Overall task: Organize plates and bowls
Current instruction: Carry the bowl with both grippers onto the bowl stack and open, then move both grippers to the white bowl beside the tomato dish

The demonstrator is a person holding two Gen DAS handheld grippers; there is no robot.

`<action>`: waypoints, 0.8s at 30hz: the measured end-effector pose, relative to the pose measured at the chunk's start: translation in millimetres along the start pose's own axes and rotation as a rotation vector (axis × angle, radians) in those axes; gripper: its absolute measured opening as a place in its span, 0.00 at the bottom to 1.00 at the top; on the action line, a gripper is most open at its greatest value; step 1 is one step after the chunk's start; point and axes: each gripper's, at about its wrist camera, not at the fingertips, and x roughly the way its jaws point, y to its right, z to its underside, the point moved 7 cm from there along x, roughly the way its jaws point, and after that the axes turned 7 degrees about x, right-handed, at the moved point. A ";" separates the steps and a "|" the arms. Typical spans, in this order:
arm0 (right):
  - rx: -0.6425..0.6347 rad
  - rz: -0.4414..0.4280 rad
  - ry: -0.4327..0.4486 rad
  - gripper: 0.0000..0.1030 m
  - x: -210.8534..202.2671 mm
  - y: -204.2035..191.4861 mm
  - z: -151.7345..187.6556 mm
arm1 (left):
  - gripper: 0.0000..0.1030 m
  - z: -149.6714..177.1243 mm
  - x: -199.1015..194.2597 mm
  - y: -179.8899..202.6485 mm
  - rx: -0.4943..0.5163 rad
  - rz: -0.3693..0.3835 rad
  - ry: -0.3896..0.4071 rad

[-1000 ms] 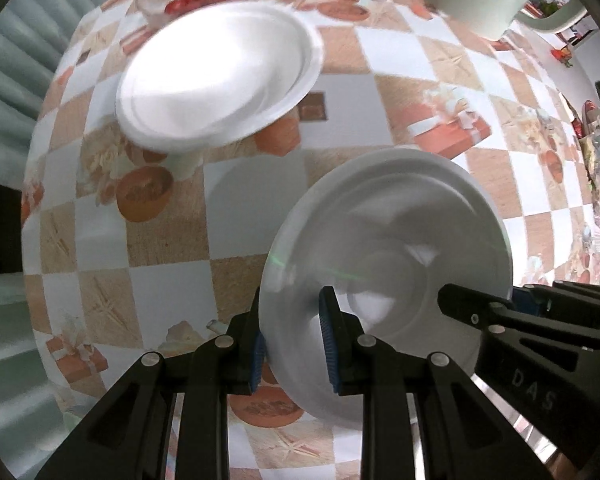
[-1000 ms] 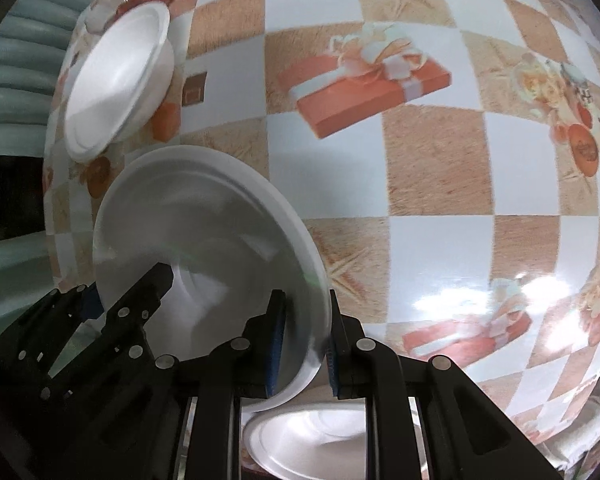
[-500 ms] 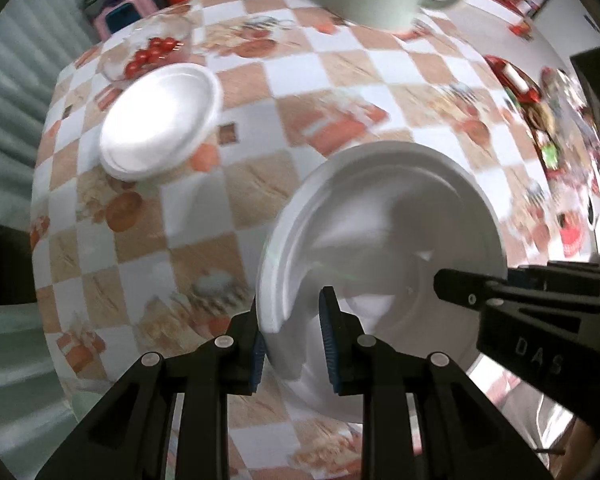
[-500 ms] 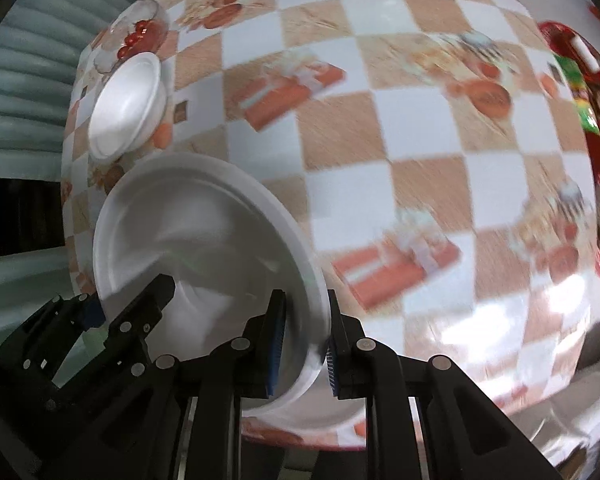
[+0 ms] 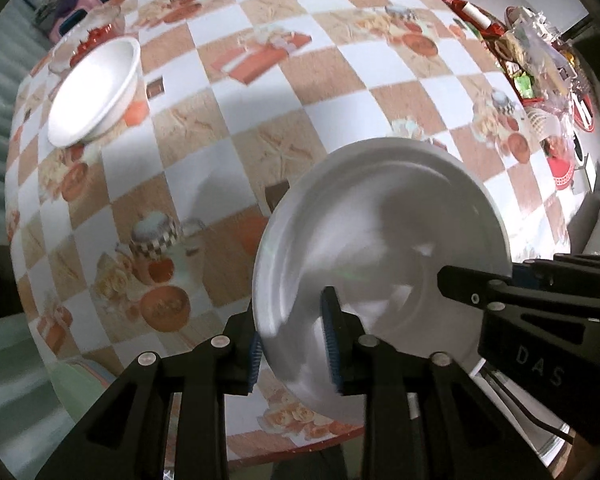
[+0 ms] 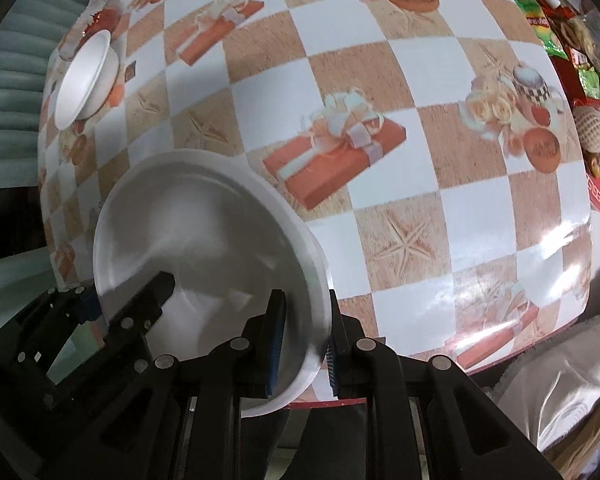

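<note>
My right gripper (image 6: 302, 342) pinched the white plate (image 6: 204, 248) at its rim. My left gripper (image 5: 294, 338) had just been loosening — that rim between its pads; a white bowl (image 5: 96, 92) sat at ten o'clock.

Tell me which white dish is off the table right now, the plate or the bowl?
The plate: both grippers hold it by opposite rims above the checkered tablecloth. The left jaws have just been opening around its rim. The bowl sits apart at the far left edge.

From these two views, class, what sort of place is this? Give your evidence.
Probably a home dining area: a round table under a checked gift-print oilcloth, a white foam bowl on it, and packaged snacks crowded along its far edge.
</note>
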 end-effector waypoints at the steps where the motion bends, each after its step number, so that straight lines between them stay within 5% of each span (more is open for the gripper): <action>1: 0.002 -0.002 0.000 0.20 0.8 0.3 0.6 | 0.42 1.6 1.1 2.3 0.005 0.012 -0.003; 4: 0.006 0.002 0.004 0.20 0.5 1.3 1.4 | 0.66 7.0 -0.9 5.7 0.033 -0.006 0.006; 7: 0.025 0.008 0.004 0.22 2.1 4.9 0.7 | 0.78 13.0 -5.6 2.3 0.041 -0.015 0.007; 9: 0.046 0.007 0.002 0.49 -0.6 12.5 -0.4 | 0.79 17.5 -6.6 -4.0 0.035 -0.019 -0.002; 10: 0.057 0.010 0.007 0.74 -3.1 16.6 -1.6 | 0.79 19.9 -7.0 -8.1 0.029 -0.021 -0.004; 11: 0.065 0.014 0.024 0.81 -7.7 21.1 -3.4 | 0.79 22.6 -8.3 -12.6 0.022 -0.011 -0.003; 18: 0.055 0.068 0.075 0.81 -34.4 31.7 -25.1 | 0.88 39.9 -19.7 -66.0 -0.135 -0.012 0.007; 24: -0.034 0.073 0.107 0.81 -56.6 1.7 -54.3 | 0.89 38.8 -27.5 -112.7 -0.313 0.033 0.028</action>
